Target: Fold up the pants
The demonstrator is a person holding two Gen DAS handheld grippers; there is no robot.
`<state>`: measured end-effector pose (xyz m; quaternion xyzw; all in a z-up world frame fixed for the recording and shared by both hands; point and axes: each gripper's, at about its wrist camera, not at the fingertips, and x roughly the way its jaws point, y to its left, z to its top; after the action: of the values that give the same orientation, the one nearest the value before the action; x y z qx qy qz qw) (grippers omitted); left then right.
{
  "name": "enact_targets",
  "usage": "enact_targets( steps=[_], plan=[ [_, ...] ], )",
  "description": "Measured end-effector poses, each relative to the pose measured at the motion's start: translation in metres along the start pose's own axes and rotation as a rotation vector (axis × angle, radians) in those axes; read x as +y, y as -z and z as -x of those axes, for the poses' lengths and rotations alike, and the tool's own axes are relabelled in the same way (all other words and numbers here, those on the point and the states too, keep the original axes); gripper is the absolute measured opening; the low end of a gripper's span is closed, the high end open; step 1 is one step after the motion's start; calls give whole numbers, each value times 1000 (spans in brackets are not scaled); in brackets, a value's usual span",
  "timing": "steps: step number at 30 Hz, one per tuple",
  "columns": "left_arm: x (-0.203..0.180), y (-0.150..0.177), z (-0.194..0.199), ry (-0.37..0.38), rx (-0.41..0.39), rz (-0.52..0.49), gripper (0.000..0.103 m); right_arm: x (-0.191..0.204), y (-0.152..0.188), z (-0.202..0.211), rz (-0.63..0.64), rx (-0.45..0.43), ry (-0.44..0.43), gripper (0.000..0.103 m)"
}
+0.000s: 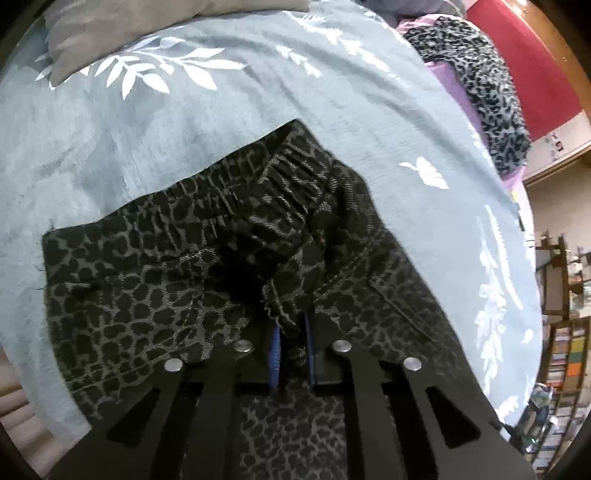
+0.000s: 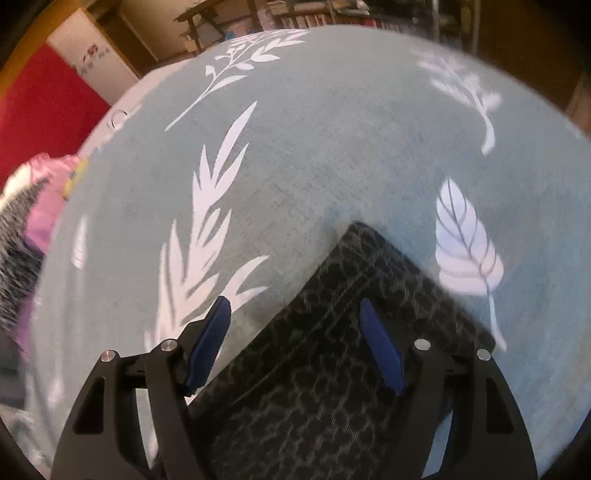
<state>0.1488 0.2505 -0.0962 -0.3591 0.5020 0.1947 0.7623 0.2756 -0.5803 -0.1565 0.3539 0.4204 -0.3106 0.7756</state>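
The pants (image 1: 177, 280) are dark grey with a black leopard print and lie on a teal bedspread (image 1: 184, 140) with white leaves. In the left wrist view the elastic waistband (image 1: 236, 195) faces away from me. My left gripper (image 1: 293, 343) is shut on a bunched fold of the pants near the waist. In the right wrist view a hemmed end of the pants (image 2: 332, 332) lies flat on the bedspread (image 2: 314, 166). My right gripper (image 2: 295, 325) is open, its blue pads (image 2: 380, 350) spread either side of that cloth just above it.
A grey pillow (image 1: 129, 33) lies at the far side of the bed. Another leopard-print garment (image 1: 476, 85) on purple cloth lies along the bed's right edge by a red wall. Bookshelves (image 1: 565, 369) stand beyond the bed.
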Motion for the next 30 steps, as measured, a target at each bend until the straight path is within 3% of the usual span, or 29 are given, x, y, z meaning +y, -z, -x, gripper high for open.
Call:
enact_targets(
  steps=[1, 2, 4, 15, 19, 25, 30],
  plan=[
    [-1, 0, 4, 11, -2, -5, 9, 3, 2, 2, 15, -16, 51, 52],
    [-2, 1, 9, 19, -6, -11, 9, 4, 4, 3, 33, -23, 106, 24],
    [-3, 1, 16, 33, -11, -24, 9, -5, 6, 12, 42, -28, 83, 7],
    [21, 3, 55, 151, 16, -23, 8, -92, 57, 158, 21, -213, -121, 5],
    [40, 5, 73, 212, 44, -11, 8, -138, 96, 218, -14, -269, -178, 5],
    [75, 8, 105, 198, 1, -55, 5, -198, 157, 269, -8, -323, -145, 5],
    [84, 22, 100, 156, 28, -138, 5, -227, 198, 259, 12, -288, -81, 5]
  ],
)
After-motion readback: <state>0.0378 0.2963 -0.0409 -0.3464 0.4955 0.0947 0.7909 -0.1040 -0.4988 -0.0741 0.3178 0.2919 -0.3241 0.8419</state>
